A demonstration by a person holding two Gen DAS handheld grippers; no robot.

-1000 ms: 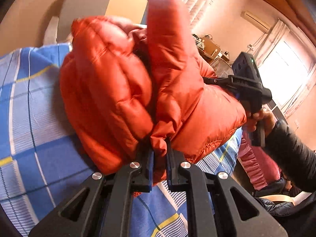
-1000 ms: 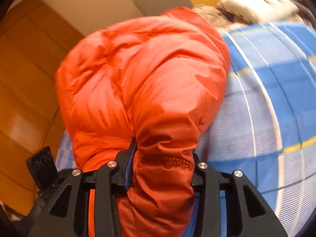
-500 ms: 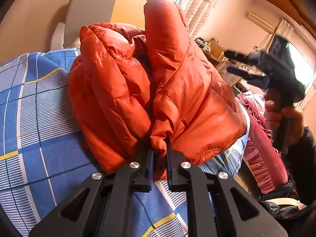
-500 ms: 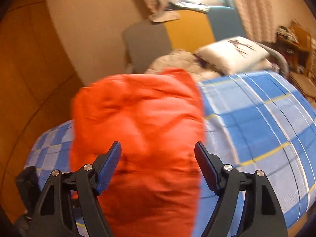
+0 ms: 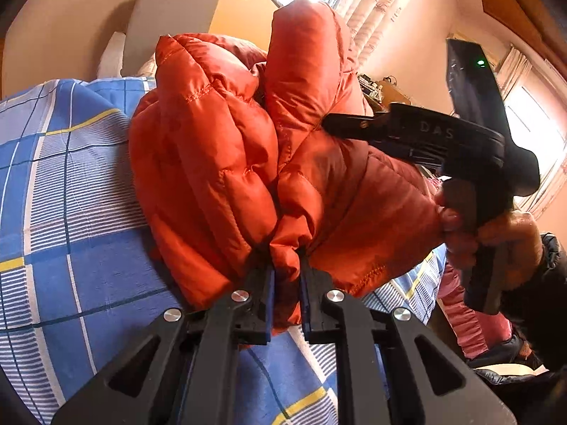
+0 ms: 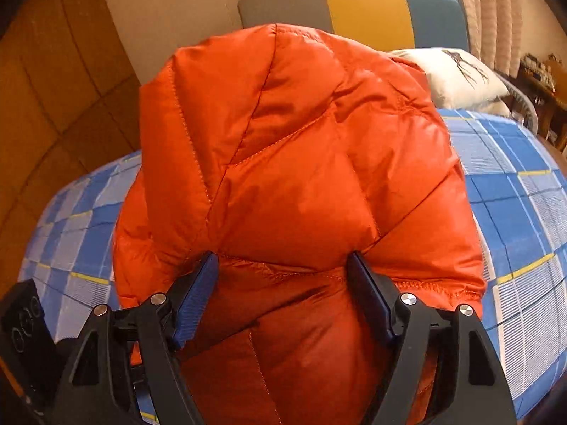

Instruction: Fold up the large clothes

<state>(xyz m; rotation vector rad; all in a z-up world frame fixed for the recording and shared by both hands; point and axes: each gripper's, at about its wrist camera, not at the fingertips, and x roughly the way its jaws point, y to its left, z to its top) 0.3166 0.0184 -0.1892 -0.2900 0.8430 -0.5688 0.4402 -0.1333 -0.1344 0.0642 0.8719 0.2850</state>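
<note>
A puffy orange down jacket (image 5: 219, 163) lies bunched into a mound on the blue checked bedsheet (image 5: 71, 248). My left gripper (image 5: 286, 276) is shut on a fold at the jacket's near edge. The right wrist view looks down on the jacket (image 6: 301, 177), a quilted dome. My right gripper (image 6: 283, 265) stands open, its blue pads (image 6: 198, 283) wide apart against the near side of the jacket, with padding bulging between them. In the left wrist view a hand (image 5: 503, 237) holds that gripper, one black finger (image 5: 354, 125) lying against the jacket's right side.
A white pillow (image 6: 453, 74) and a grey, yellow and blue headboard (image 6: 354, 10) stand behind the jacket. The sheet (image 6: 514, 194) stretches to the right. Pink ruffled fabric (image 5: 467, 322) hangs past the bed's right edge. Wooden panelling (image 6: 53, 106) is on the left.
My right gripper let go of the jacket, opened wide and pulled away, then came back against the jacket's side. The left gripper kept its hold and stayed in place.
</note>
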